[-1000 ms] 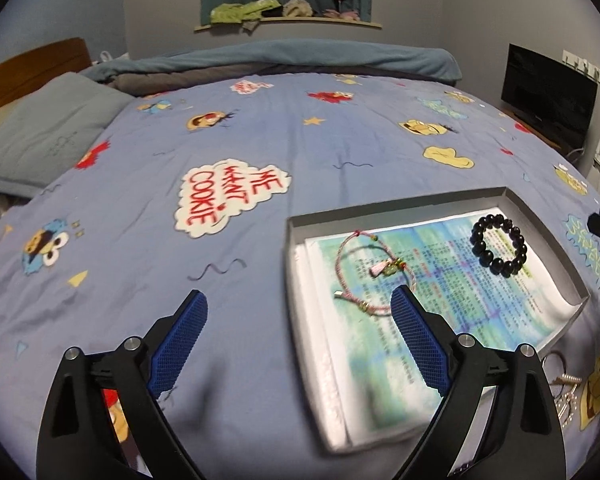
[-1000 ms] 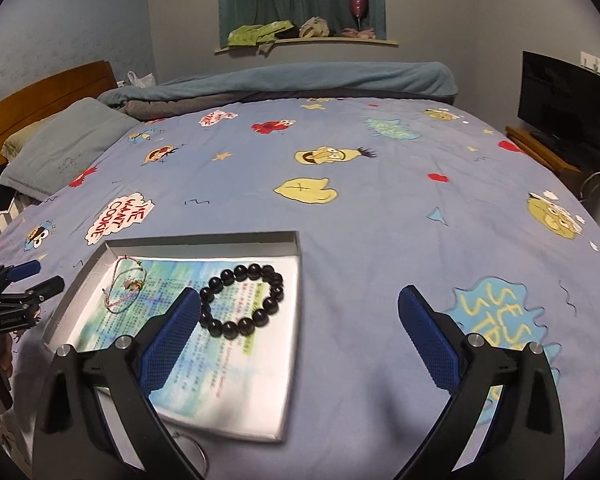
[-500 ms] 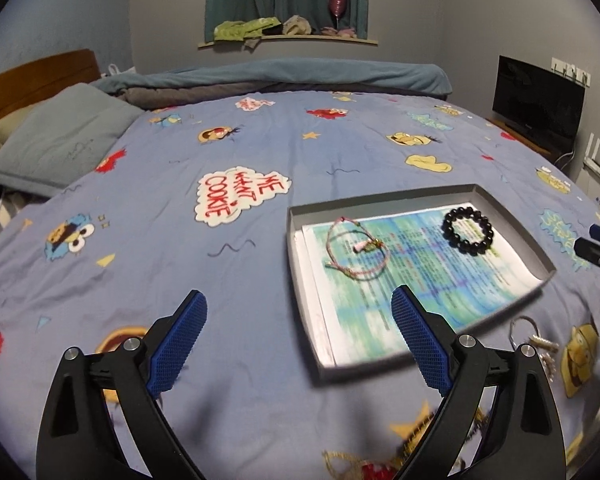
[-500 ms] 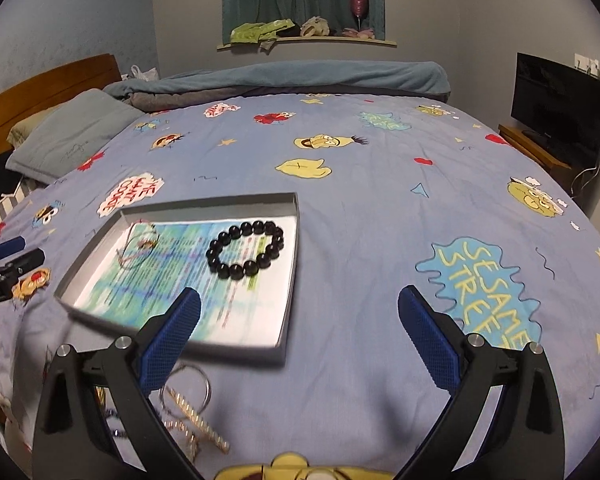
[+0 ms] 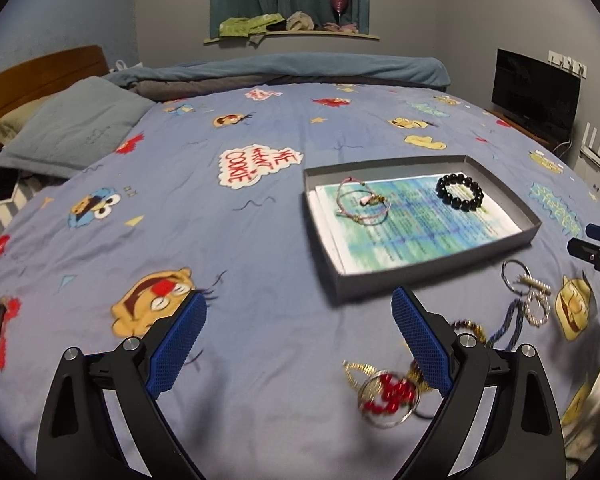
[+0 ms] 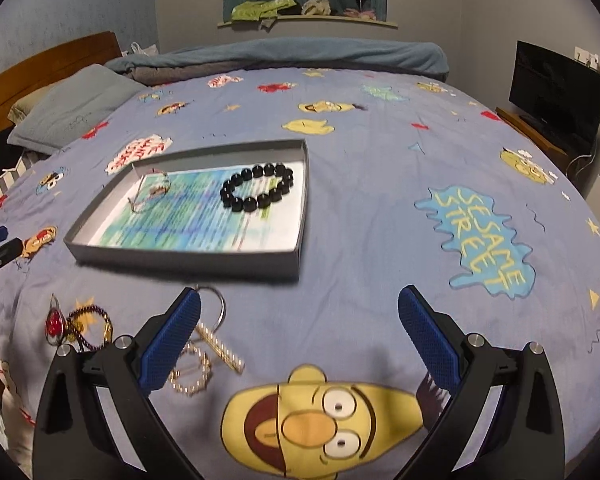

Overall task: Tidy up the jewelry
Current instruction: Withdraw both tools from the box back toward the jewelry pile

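A grey tray (image 5: pixel 432 268) (image 6: pixel 188 254) lies on the bed, lined with printed paper. In it are a black bead bracelet (image 5: pixel 459 191) (image 6: pixel 257 188) and a pink cord bracelet (image 5: pixel 360 206) (image 6: pixel 150 196). Loose jewelry lies on the cover in front of the tray: a red bead ring (image 5: pixel 390 394) (image 6: pixel 54 322), a dark bead bracelet (image 6: pixel 88 328), a silver ring with a bar (image 5: pixel 520 278) (image 6: pixel 216 320) and a rhinestone ring (image 5: pixel 538 308) (image 6: pixel 190 370). My left gripper (image 5: pixel 298 344) is open and empty. My right gripper (image 6: pixel 298 340) is open and empty.
The bed has a blue Sesame Street cover (image 5: pixel 220 240) (image 6: pixel 380 220). A pillow (image 5: pixel 72 128) and wooden headboard (image 5: pixel 40 72) are at the far left. A TV (image 5: pixel 534 94) stands at the right. A folded blanket (image 5: pixel 300 68) lies at the far end.
Both grippers have pulled back from the tray, which now lies farther off. The loose jewelry in front of the tray has come into view. Both grippers stay open.
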A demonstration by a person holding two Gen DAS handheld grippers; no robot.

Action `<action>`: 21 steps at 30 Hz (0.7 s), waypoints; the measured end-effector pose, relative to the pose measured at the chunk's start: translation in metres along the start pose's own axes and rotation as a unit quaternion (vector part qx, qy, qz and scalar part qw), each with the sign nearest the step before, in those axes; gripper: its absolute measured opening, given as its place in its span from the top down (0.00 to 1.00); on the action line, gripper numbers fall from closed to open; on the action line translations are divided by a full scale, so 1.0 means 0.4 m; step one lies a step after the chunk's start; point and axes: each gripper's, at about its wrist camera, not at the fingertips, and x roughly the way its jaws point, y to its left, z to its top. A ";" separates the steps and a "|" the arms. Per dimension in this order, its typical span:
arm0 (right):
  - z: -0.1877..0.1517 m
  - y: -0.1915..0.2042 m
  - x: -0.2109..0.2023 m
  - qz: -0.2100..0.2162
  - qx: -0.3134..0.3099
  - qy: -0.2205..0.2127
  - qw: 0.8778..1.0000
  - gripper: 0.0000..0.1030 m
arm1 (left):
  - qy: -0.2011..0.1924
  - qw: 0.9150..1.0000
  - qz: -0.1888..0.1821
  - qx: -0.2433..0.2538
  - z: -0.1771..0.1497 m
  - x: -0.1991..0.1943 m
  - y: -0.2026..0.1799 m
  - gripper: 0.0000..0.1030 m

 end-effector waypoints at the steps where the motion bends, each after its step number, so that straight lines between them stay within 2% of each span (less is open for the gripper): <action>1: -0.005 0.000 -0.007 0.003 0.000 -0.005 1.000 0.05 | -0.001 1.000 -0.002 -0.001 -0.009 -0.008 0.002 0.09; 5: -0.029 0.018 -0.024 0.008 -0.023 -0.011 1.000 0.05 | 0.000 1.000 -0.012 0.007 -0.055 -0.028 -0.005 0.09; 8: -0.054 0.030 -0.023 0.033 -0.037 0.000 0.999 0.05 | 0.002 1.000 -0.021 0.012 -0.097 -0.023 -0.022 0.09; 12: -0.082 0.046 -0.009 0.048 -0.042 0.023 0.998 0.05 | 0.025 0.999 -0.043 0.008 -0.145 0.011 -0.049 0.09; 15: -0.104 0.064 -0.009 0.045 -0.053 0.025 0.997 0.05 | 0.035 0.998 -0.040 0.022 -0.174 0.035 -0.077 0.09; 19: -0.133 0.088 -0.005 0.040 -0.078 0.028 0.996 0.05 | 0.026 0.998 -0.045 0.027 -0.191 0.043 -0.100 0.13; 21: -0.141 0.095 -0.001 0.038 -0.085 0.031 0.995 0.05 | 0.025 0.998 -0.054 0.028 -0.194 0.049 -0.106 0.19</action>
